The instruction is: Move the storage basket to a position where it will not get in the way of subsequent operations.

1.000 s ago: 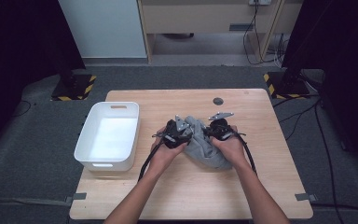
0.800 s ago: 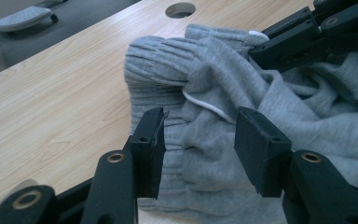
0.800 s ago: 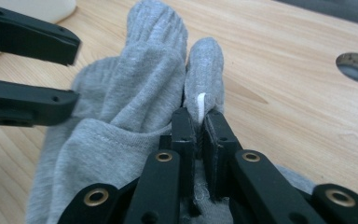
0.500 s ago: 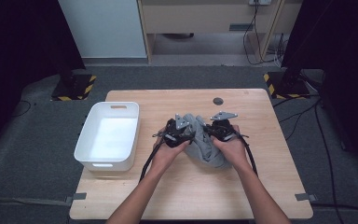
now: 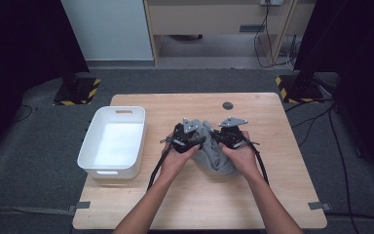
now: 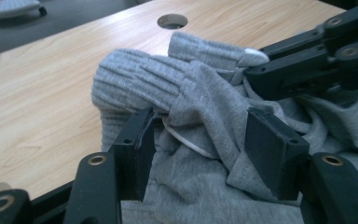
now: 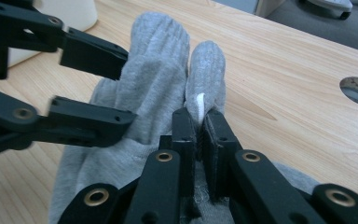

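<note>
Near the middle of the light wooden bench, a crumpled grey knitted garment lies in a heap, with both grippers working at it from the near side. Its ribbed cuffs point toward the far edge, and a small white label shows among the folds.

Left of the heap, the left gripper has its jaws spread about halfway. They have just been opening. A bunch of grey cloth sits between them, yet the pads stand off it on both sides and do not squeeze it.

Right of the heap, the right gripper has its jaws pressed nearly together, pinching a thin fold of the garment beside the white label. In the high view the 2 grippers sit close side by side, left and right, each topped by a grey 3-cornered plate, with the person's hands wrapped round them and black cables trailing back toward the near edge.

Well to the left stands a white rectangular plastic tub, apart from the garment. A round hole marks the bench toward its far side.
</note>
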A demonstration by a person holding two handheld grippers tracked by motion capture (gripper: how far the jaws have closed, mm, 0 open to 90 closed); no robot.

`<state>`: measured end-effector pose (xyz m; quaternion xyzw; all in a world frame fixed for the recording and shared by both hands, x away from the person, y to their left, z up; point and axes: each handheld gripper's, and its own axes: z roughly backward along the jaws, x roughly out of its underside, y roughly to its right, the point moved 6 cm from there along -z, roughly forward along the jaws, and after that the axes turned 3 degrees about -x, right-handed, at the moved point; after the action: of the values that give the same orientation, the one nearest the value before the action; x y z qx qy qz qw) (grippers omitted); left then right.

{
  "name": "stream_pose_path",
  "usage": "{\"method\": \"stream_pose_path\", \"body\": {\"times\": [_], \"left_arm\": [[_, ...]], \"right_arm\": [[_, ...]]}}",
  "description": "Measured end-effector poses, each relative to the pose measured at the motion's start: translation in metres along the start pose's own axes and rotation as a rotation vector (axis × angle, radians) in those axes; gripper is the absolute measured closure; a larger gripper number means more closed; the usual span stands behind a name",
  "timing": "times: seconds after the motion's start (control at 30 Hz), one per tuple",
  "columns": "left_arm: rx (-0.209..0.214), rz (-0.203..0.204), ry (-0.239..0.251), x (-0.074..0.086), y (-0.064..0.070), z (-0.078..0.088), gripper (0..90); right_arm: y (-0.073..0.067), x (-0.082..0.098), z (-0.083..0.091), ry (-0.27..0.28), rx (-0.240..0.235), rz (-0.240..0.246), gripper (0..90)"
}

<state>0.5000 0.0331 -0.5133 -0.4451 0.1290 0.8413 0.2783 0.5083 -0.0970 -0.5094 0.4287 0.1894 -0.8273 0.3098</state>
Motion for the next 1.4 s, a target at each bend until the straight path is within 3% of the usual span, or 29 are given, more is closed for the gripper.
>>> {"method": "stream_pose_path", "body": {"times": [0.1, 0.23, 0.53, 0.7, 0.9, 1.1, 1.23, 1.4], "left_arm": [[-0.013, -0.016, -0.016, 0.002, -0.001, -0.002, 45.3], [-0.013, -0.007, -0.026, 0.004, -0.002, -0.006, 49.0], [-0.015, 0.010, -0.023, 0.002, -0.001, -0.008, 70.1], [-0.033, -0.029, -0.030, 0.003, -0.002, -0.008, 78.6], [-0.056, -0.035, -0.002, -0.002, -0.008, -0.001, 81.6], [-0.067, -0.069, 0.017, -0.017, -0.018, 0.012, 82.1], [-0.086, -0.118, 0.021, -0.026, -0.022, 0.020, 82.2], [-0.098, -0.143, 0.025, -0.029, -0.028, 0.027, 82.2]], "right_arm": [[-0.001, -0.001, 0.000, 0.004, -0.008, 0.008, 84.4], [-0.004, -0.002, 0.000, 0.007, -0.016, 0.014, 84.5], [-0.010, -0.004, 0.000, 0.010, -0.030, 0.030, 84.6], [-0.008, -0.005, 0.002, 0.012, -0.024, 0.029, 84.5], [-0.004, -0.010, 0.006, 0.023, -0.004, 0.030, 84.5], [0.001, -0.021, 0.017, 0.042, 0.011, 0.029, 84.5], [0.004, -0.027, 0.024, 0.054, 0.020, 0.030, 84.5], [0.009, -0.032, 0.032, 0.069, 0.032, 0.029, 84.6]]}}
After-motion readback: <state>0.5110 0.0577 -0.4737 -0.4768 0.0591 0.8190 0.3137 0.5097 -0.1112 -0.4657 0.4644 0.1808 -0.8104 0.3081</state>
